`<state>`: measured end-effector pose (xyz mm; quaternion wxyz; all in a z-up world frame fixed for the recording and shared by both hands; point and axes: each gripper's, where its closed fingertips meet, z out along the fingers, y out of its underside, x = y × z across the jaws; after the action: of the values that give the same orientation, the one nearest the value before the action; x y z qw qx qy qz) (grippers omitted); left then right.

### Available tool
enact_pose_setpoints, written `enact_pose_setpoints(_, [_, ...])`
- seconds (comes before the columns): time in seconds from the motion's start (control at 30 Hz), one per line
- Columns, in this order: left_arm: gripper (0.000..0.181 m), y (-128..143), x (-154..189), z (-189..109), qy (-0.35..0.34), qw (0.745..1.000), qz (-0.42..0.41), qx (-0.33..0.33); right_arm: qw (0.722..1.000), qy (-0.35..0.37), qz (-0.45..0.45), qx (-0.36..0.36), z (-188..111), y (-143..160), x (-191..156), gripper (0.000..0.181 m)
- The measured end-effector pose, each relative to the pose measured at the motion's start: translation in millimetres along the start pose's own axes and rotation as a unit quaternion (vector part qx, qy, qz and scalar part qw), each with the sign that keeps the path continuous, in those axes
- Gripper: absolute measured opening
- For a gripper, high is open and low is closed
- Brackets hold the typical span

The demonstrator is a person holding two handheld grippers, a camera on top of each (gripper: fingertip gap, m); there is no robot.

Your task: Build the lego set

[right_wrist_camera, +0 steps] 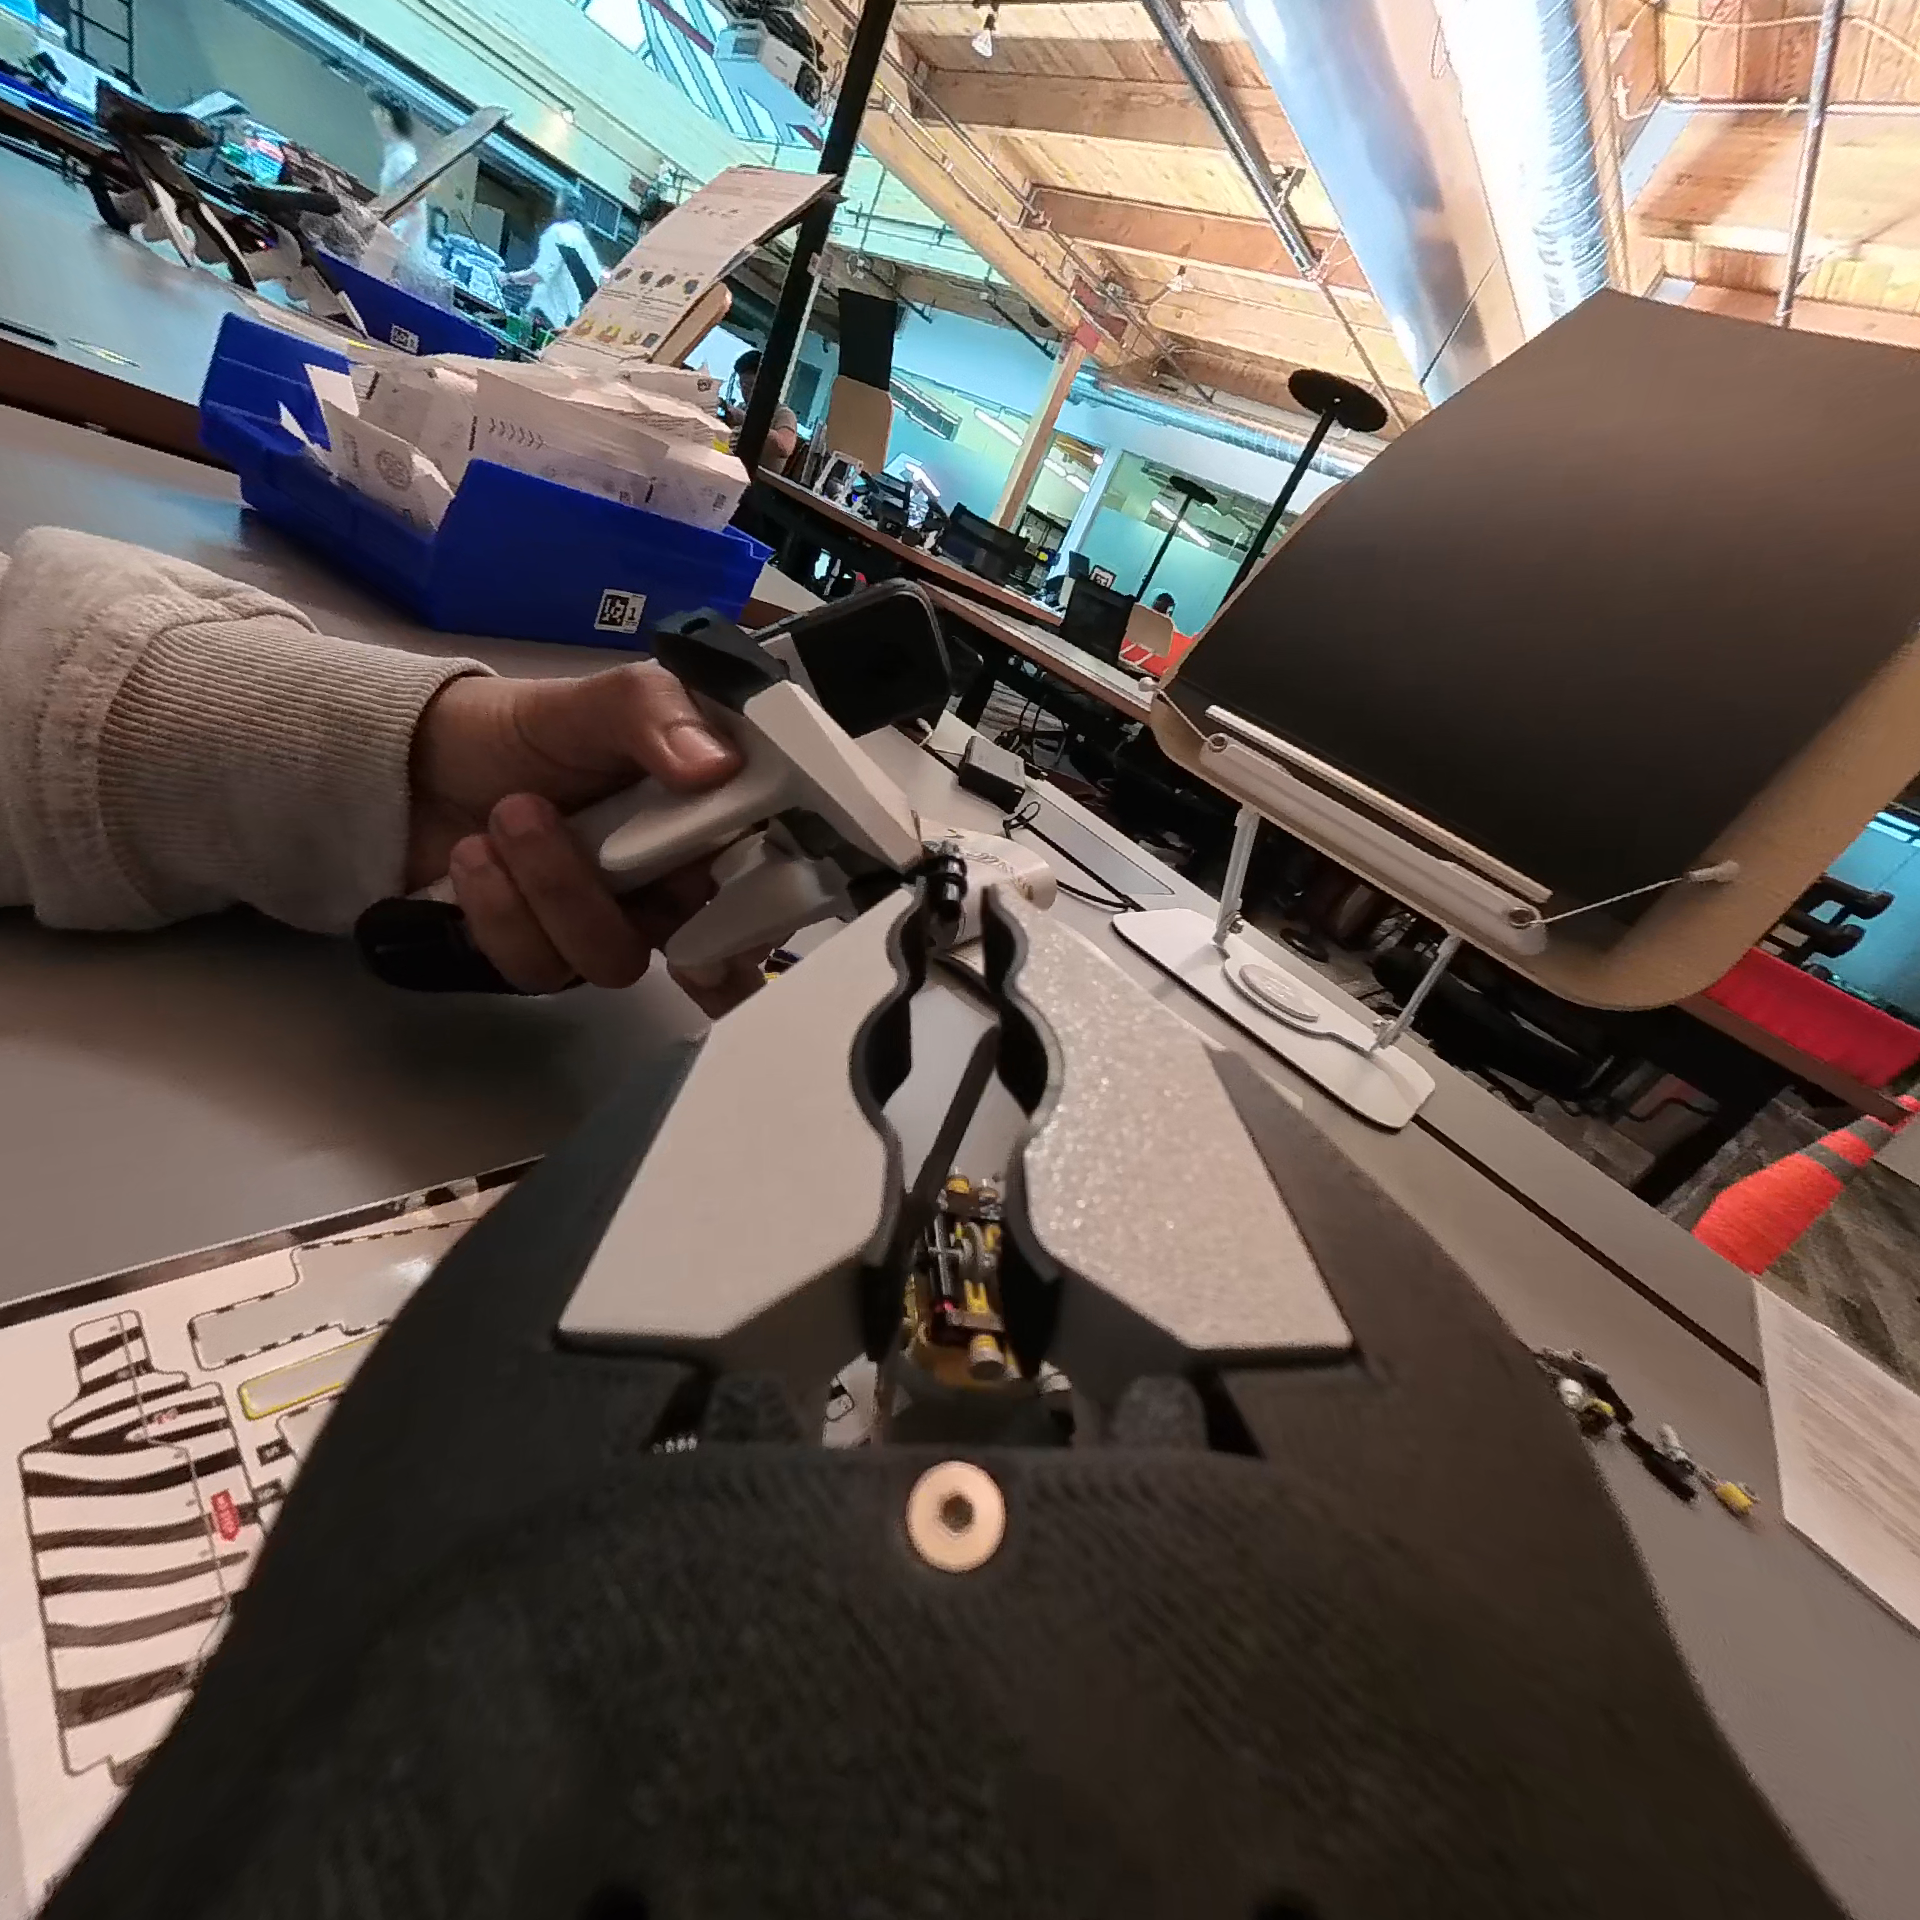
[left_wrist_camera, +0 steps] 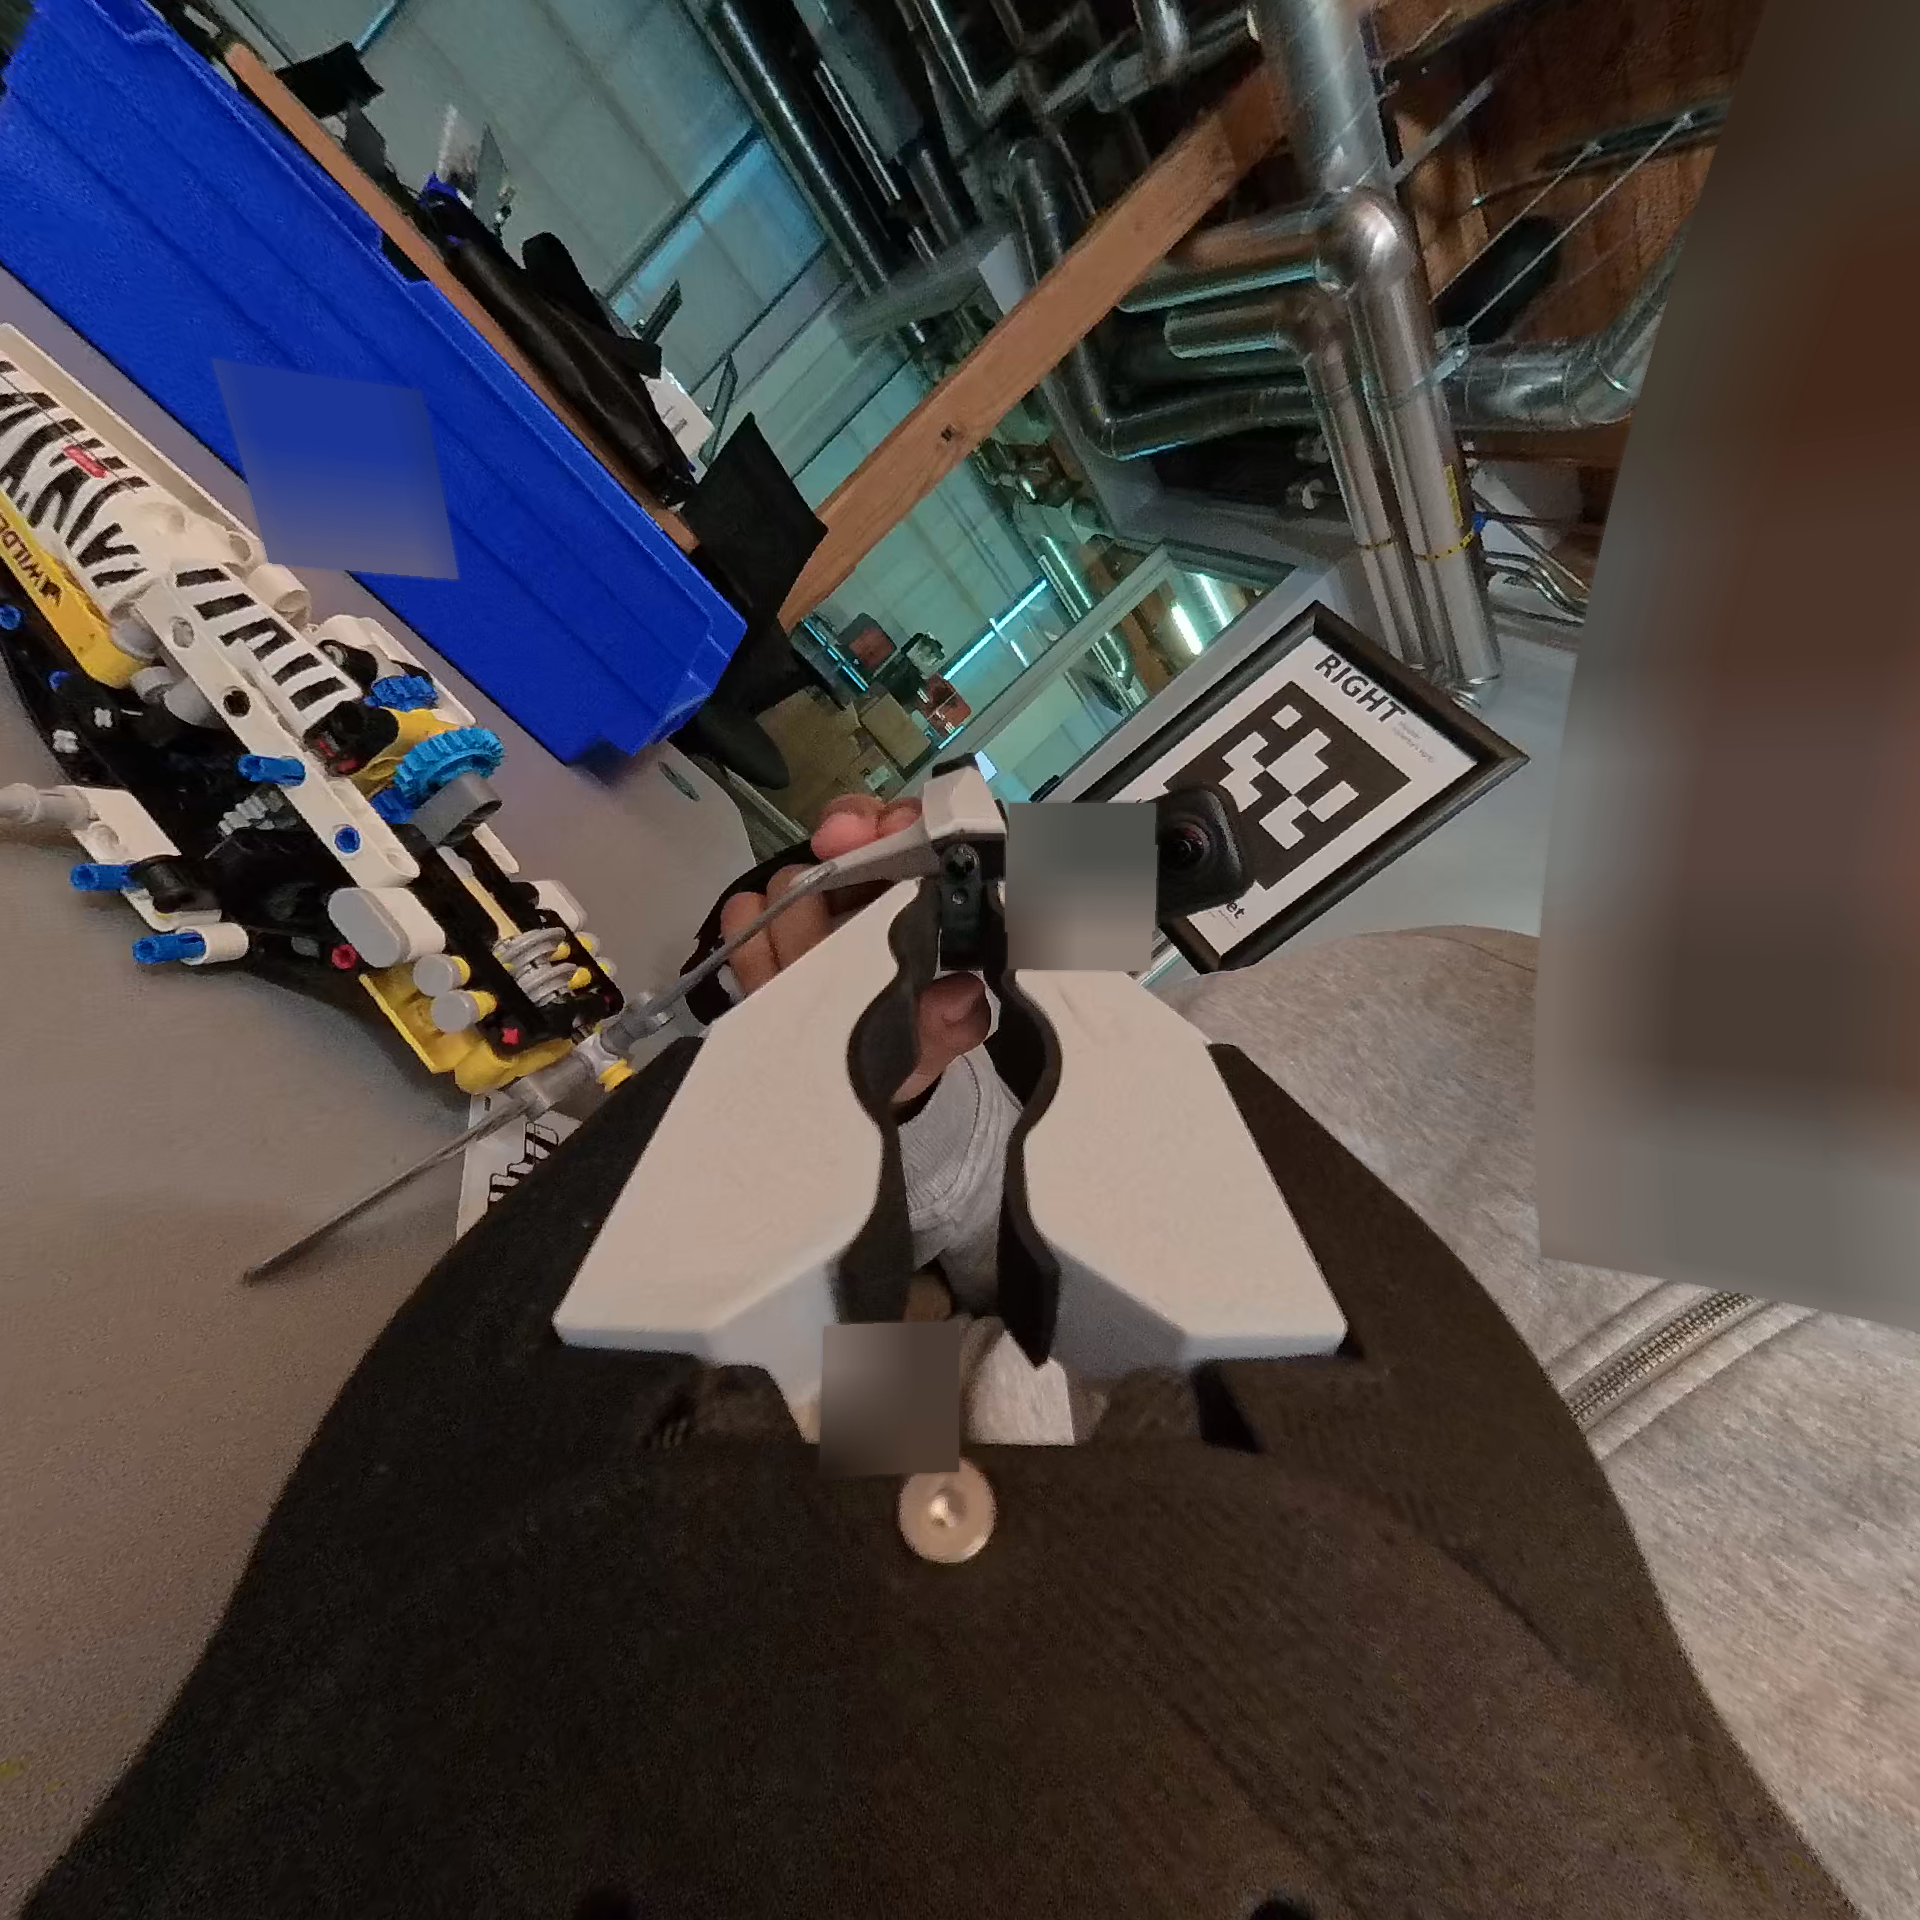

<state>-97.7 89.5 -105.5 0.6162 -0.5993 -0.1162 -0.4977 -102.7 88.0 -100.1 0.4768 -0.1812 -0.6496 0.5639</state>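
A small black lego piece (left_wrist_camera: 961,891) sits between the tips of my left gripper (left_wrist_camera: 958,914), whose jaws are closed on it. My right gripper (right_wrist_camera: 951,920) meets it tip to tip, its jaws nearly closed around the same piece (right_wrist_camera: 943,889). A hand holds each gripper. The half-built lego model (left_wrist_camera: 312,790), white with black stripes plus yellow, black and blue parts, lies on the table to the left. It also shows through the right gripper's gap (right_wrist_camera: 971,1299), with a thin dark rod (right_wrist_camera: 940,1174) across it.
A blue bin (left_wrist_camera: 343,312) stands behind the model, and another blue bin (right_wrist_camera: 488,551) holds paper bags. A striped sticker sheet (right_wrist_camera: 135,1538) lies front left. A tablet on a stand (right_wrist_camera: 1538,665) is at right, with loose small parts (right_wrist_camera: 1662,1455) and a white sheet (right_wrist_camera: 1839,1455).
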Motion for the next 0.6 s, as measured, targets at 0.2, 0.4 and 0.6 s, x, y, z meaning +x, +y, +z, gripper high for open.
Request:
enact_pose_setpoints(0.2, [0.004,-0.2,0.3,-0.6,0.006,1.000,-0.011,0.001,1.000,0.006,-0.022,0.000,0.4,-0.8,-2.0,0.003])
enact_pose_setpoints(0.4, [0.004,-2.4,-0.1,-0.6,0.006,1.000,-0.012,0.010,1.000,0.009,-0.012,-0.003,0.9,0.8,-0.7,0.001])
enact_pose_setpoints(0.6, [0.004,-1.9,1.2,2.7,0.011,1.000,-0.014,0.015,1.000,-0.005,0.009,-0.002,0.4,0.8,-3.0,0.002])
